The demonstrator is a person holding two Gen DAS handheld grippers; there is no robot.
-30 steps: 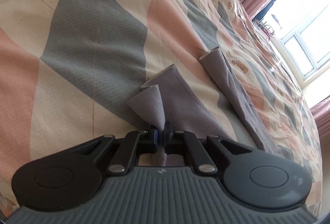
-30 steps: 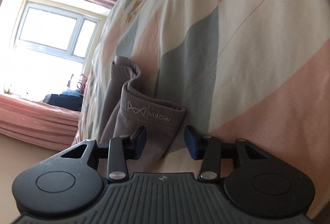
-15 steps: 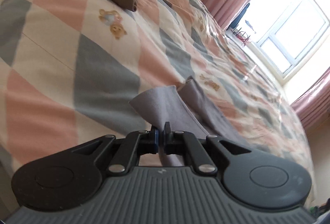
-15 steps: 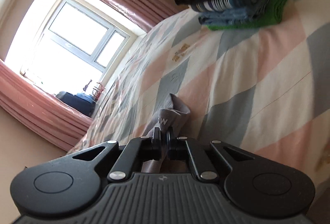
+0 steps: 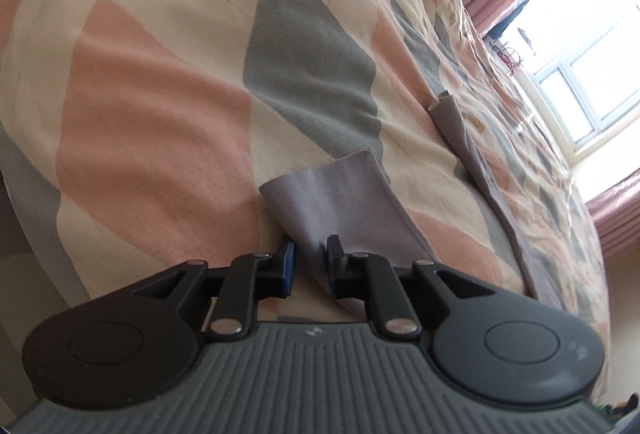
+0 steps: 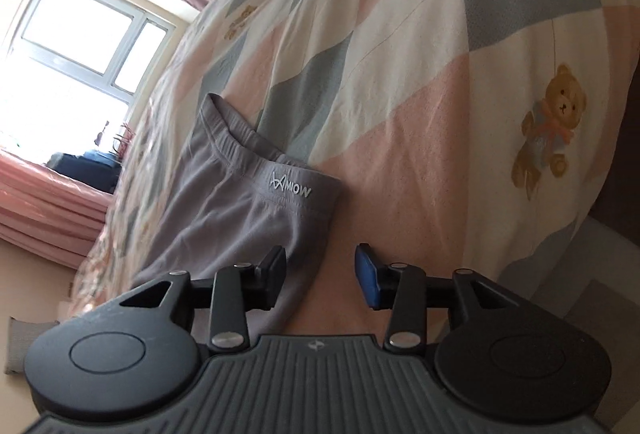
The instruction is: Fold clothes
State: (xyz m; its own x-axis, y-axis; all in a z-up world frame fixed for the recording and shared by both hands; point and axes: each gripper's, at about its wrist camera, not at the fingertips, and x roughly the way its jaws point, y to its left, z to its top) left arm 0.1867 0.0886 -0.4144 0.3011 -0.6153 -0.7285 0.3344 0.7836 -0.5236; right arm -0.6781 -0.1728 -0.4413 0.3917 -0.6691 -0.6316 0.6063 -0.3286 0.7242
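Two hand-held grippers: over a patchwork bed
Left hand-held gripper: just parted, grey trousers hem between, unpinched
Right hand-held gripper: just opened, waistband released

Ahead of my left claw lie smooth, matt grey knit trousers on the bed's finely textured woven quilt. My right claw is matt black plastic with blue rubbery pads and shiny metal rivets

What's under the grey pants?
The grey pants lie on the checked bedspread, the one with teddy bears. It shows all around them. Whatever is right beneath the cloth is covered, so I can't tell.
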